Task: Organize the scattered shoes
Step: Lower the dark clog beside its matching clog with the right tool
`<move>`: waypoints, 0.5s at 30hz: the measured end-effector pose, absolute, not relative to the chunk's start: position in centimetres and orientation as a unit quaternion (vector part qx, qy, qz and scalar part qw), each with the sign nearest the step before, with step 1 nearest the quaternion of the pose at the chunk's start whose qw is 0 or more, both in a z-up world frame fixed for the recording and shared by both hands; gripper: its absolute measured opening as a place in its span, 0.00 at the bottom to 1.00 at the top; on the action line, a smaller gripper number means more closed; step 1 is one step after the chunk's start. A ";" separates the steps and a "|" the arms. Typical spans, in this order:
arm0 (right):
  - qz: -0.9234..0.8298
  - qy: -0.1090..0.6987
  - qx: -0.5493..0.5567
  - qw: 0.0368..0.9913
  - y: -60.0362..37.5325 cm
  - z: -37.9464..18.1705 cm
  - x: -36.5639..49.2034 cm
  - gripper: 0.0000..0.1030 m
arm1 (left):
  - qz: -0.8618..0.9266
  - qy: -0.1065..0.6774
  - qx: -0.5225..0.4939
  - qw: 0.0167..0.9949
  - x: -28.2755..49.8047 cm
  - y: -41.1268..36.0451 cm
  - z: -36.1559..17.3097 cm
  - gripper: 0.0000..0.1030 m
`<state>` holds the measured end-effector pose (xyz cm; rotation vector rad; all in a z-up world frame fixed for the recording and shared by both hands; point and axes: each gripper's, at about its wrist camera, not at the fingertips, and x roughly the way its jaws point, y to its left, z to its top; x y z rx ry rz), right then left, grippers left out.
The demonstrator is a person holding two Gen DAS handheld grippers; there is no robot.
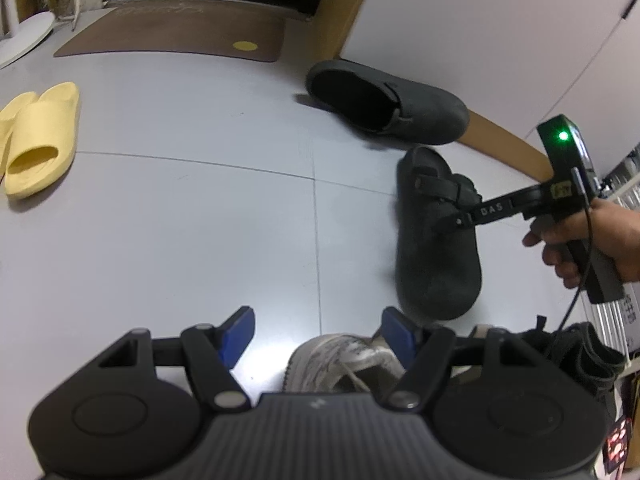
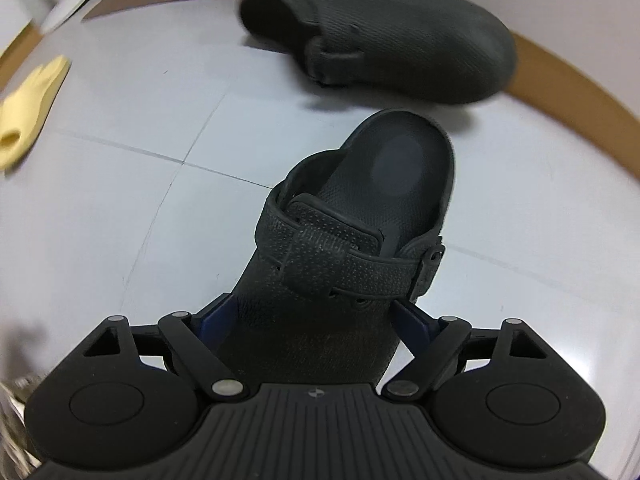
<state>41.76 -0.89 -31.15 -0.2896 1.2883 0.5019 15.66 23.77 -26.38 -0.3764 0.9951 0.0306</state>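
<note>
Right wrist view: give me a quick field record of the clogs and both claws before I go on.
near clog: dark, upright on the floor, toe between the right claw's fingers
far clog: dark, lying by the wooden baseboard, apart from the near one
right claw: straddles the near clog's toe; pad contact cannot be told
left claw: open, nothing between the fingers, a grey sneaker below it
yellow slides: paired, off to the left

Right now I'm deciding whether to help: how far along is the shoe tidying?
Done: the yellow slides lie paired. In hand: the right gripper straddles the near black clog, pads at its sides. Left: its mate lies askew by the baseboard; a grey sneaker sits below the open left gripper.
</note>
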 end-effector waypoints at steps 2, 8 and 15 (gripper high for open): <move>0.173 0.608 -0.061 0.772 -1.7 -30.5 42.3 0.88 | 0.013 0.474 -0.178 0.862 15.7 23.7 -26.3 0.70; 0.118 0.622 -0.067 0.772 -2.6 -31.4 42.1 1.00 | 0.013 0.472 -0.177 0.864 15.5 24.0 -26.1 0.70; 0.172 0.619 -0.085 0.761 -1.2 -32.9 41.2 0.92 | 0.018 0.473 -0.180 0.862 15.5 24.4 -26.2 0.70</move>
